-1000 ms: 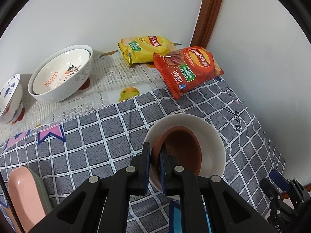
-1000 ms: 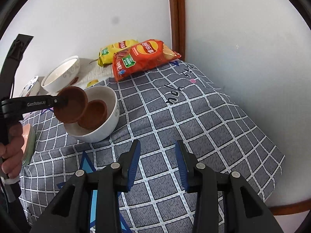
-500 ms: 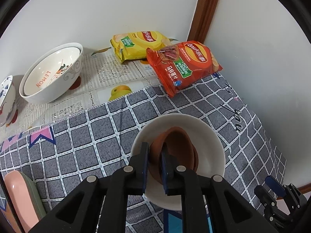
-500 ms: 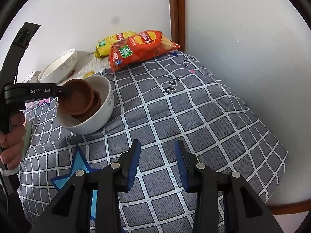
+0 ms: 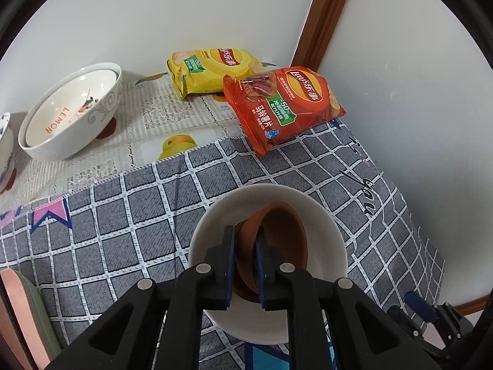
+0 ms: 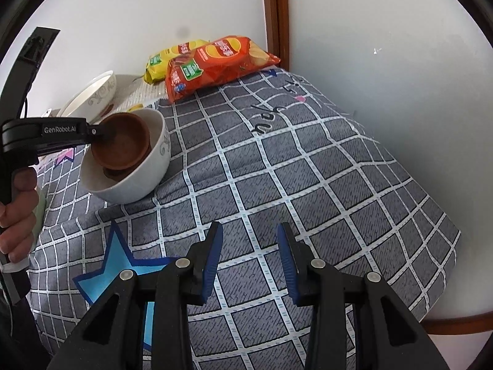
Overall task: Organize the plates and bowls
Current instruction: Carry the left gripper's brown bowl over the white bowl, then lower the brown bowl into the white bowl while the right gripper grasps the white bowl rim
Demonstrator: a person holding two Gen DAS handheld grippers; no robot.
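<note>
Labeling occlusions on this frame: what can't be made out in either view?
- Lower brown dish: right wrist view, mostly under the held brown dish.
- Blue-patterned bowl: left wrist view, cut by left edge.
- Pink and green plates: cut by the edge; count unclear.

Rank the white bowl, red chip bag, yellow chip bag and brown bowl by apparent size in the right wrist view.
1. Red chip bag and white bowl: alike; the bowl is nearer, so unsure.
2. Brown bowl, held by the left gripper.
3. Yellow chip bag, partly hidden.

a table under a grey checked cloth (image 6: 308, 185) — on it the white bowl (image 6: 135, 185), two crisp bags (image 5: 283, 104), stacked lemon bowls (image 5: 71, 117).
</note>
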